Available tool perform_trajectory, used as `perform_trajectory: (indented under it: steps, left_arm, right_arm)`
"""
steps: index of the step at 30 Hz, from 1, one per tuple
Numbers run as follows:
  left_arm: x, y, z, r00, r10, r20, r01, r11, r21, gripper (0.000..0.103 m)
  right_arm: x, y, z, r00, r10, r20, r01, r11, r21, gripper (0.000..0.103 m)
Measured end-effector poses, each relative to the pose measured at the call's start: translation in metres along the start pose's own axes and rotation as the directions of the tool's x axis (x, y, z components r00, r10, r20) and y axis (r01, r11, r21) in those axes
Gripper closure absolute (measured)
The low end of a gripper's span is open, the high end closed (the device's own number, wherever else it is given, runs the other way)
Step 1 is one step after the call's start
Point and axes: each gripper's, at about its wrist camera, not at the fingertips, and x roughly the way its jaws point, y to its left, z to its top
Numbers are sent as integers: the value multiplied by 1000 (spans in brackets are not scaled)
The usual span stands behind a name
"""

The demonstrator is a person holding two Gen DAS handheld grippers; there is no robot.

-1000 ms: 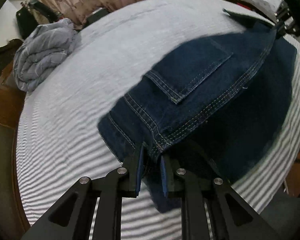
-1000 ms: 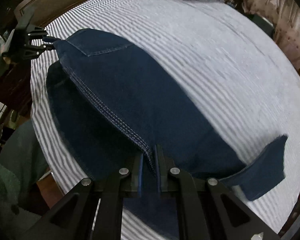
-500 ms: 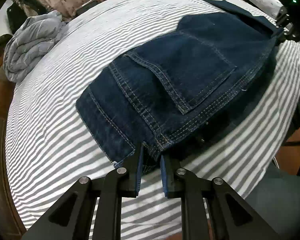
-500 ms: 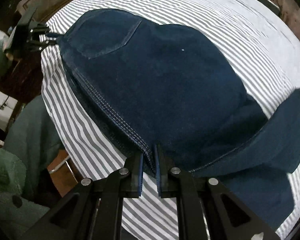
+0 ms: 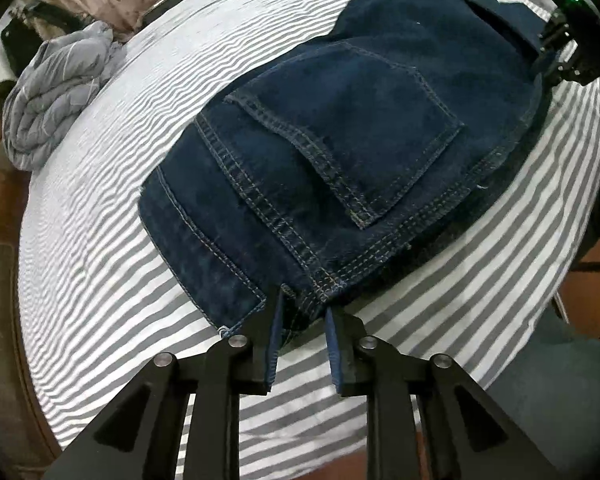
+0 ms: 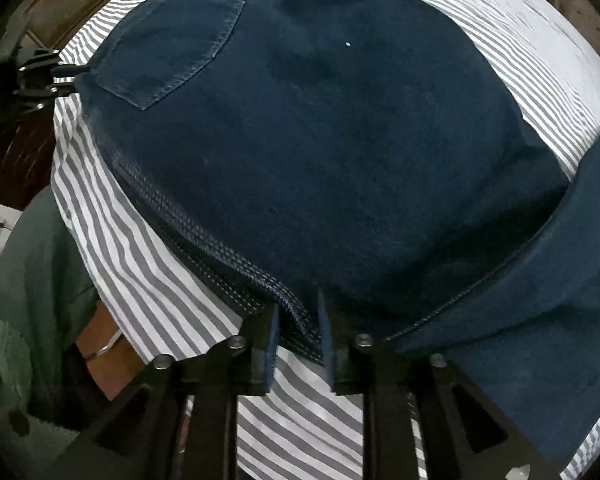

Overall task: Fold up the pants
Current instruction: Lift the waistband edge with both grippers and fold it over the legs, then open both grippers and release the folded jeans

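Your left claw (image 5: 302, 312) stands a little open at the waistband corner of the pants (image 5: 340, 152), seam between its jaws but no longer pinched — the denim lies folded flat on the striped bed (image 5: 100, 200). Your right claw (image 6: 298, 320) is likewise parted around the side seam — likely releasing so the fold stays.

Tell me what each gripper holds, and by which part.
Cannot tell. The left gripper straddles the pants' waistband seam and the right gripper their folded seam edge, jaws parted, denim resting on the bed.
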Motion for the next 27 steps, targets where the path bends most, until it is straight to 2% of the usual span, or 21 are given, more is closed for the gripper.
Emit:
perform_trajectory:
  steps: [1, 4, 5, 7, 8, 11, 15, 20, 23, 27]
  left_arm:
    - [-4, -1, 1, 1000, -2, 1, 2, 1000, 3, 79]
    - [-16, 0, -1, 1000, -20, 4, 20, 1000, -6, 76]
    - [-21, 3, -1, 999, -40, 8, 40, 999, -34, 76]
    - [-33, 13, 0, 994, -101, 41, 105, 987, -119, 74]
    - [-40, 21, 0, 987, -143, 78, 155, 971, -182, 72]
    - [-58, 33, 8, 971, -180, 157, 219, 931, -291, 71]
    - [-77, 18, 35, 966, -134, 219, 193, 941, -277, 70]
    - [-78, -31, 95, 954, -97, 284, 171, 953, -249, 70]
    - [-70, -71, 140, 946, -108, 306, 188, 951, -245, 68]
    - [-59, -149, 193, 939, -138, 316, 204, 961, -189, 62]
  right_arm:
    - [0, 0, 0, 1000, 12, 2, -12, 1000, 1, 72]
    - [1, 0, -1, 1000, 23, 8, -23, 1000, 1, 62]
    - [2, 1, -1, 1000, 26, 9, -26, 1000, -5, 59]
    - [2, 3, -1, 1000, 26, 16, -26, 1000, -6, 48]
    - [1, 4, 0, 999, 31, 20, -31, 1000, 0, 46]
    - [-4, 3, 0, 999, 32, 33, -32, 999, 7, 44]
    - [-18, -7, 1, 995, 82, 59, -86, 993, 76, 44]
    - [-77, -37, -2, 967, 142, 213, -180, 970, 167, 44]
    - [-116, -72, -9, 957, 57, 285, -130, 961, 244, 44]
    - [-146, -127, -14, 957, -112, 266, 5, 928, 372, 43]
